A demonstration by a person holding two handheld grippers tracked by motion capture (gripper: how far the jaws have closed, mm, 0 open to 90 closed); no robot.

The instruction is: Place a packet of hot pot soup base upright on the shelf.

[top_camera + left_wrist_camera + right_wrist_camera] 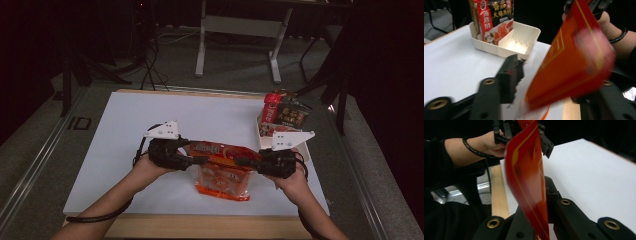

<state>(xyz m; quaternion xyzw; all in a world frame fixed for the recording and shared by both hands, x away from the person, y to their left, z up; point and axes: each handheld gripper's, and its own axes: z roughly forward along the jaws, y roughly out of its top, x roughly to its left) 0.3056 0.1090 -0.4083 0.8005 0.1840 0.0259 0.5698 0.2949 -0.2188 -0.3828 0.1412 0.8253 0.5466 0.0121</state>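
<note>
Right gripper (246, 162): jaws pressed together on the right end of the red sauce packet (222, 170); in the right gripper view the packet (527, 177) rises edge-on from between the black jaws, so the pinch looks firm. Left gripper (197, 160): jaws stand partly spread, the packet's left end between them; in the left gripper view the pouch (571, 57) runs past the right jaw while the left jaw stands off it with a gap, pads apparently not pressing. Packet hangs in the air between the two grippers, above the near middle of the table (150, 120), lower edge sagging toward the near edge. Judgement: packet is lifted off the board and carried mainly by the right side; placement not yet done. Likely destination is the white tray (261, 136) at the table's right edge, toward the far right corner, where other packets (285, 112) already stand upright in one compartment; the left gripper view shows the tray (531, 31) with a free compartment beside a standing red packet (492, 20). What is left: move right and far, slot the pouch in upright. In the way: the standing packets crowd the tray's far part; the limp pouch may fold or catch on the tray rim. Beyond the far edge, a desk frame (240, 30) on the floor, clear of the work.
</note>
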